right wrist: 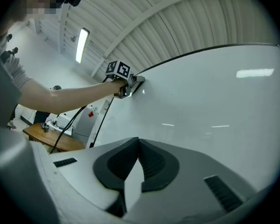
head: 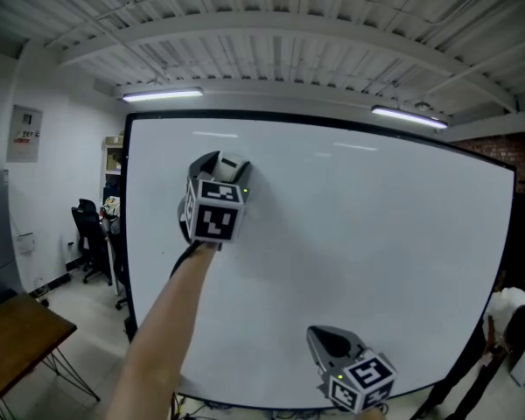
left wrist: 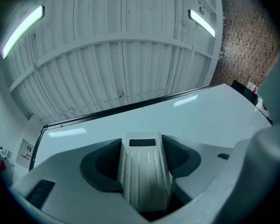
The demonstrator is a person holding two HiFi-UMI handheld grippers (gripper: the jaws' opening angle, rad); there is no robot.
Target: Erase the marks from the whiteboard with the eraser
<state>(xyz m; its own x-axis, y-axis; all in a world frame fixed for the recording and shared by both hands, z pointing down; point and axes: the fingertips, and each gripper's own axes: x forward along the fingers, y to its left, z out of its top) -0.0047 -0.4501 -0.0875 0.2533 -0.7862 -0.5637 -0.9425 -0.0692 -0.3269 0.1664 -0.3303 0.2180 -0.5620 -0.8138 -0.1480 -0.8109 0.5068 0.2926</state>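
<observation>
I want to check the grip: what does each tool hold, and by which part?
The left tool clamps the eraser by its two long sides, one pad on each. The right tool is shut and holds nothing.

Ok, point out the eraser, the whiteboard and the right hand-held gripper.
eraser [left wrist: 147, 171]: left gripper view, its ribbed white back.
whiteboard [head: 367, 234]: head view, bare middle of its surface.
right hand-held gripper [right wrist: 138, 143]: right gripper view, where its fingertips meet.

Above me a ribbed white ceiling [head: 271, 24] carries lit tube lights [head: 162, 95]; a brick wall [head: 516, 151] stands right, a wooden table [head: 17, 331] and black chair [head: 92, 234] left.
</observation>
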